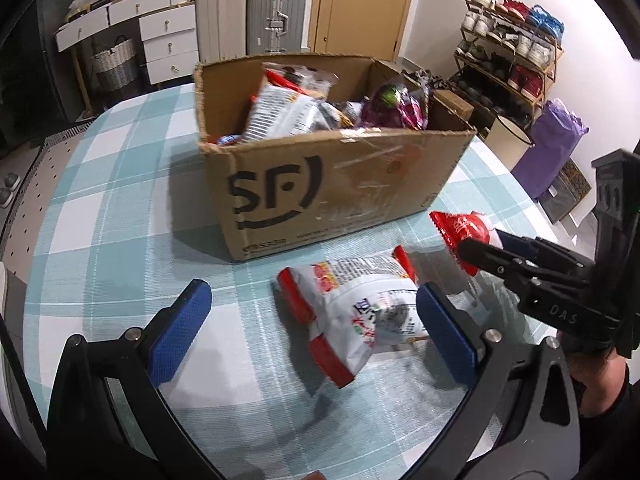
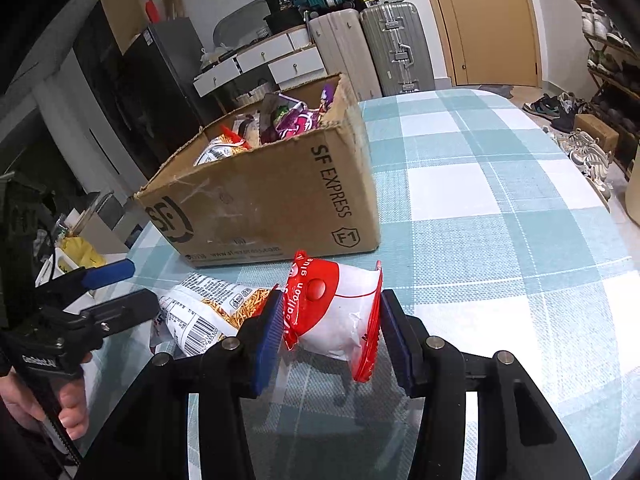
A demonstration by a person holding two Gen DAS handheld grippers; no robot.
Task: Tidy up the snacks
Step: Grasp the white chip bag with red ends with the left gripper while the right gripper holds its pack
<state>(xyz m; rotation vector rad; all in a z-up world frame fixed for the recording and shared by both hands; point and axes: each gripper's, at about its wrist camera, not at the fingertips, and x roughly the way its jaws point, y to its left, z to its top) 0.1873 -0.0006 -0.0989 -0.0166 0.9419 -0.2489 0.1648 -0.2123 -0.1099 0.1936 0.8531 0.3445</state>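
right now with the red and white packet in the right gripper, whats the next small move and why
Probably lift the right gripper up and toward the cardboard box. Its pads already pinch the red and white packet, the box top is open, and the left gripper is open around the noodle snack bag.

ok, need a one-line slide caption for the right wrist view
Right gripper clamps a red-and-white snack packet beside the SF Express box; a noodle-snack bag lies alongside.
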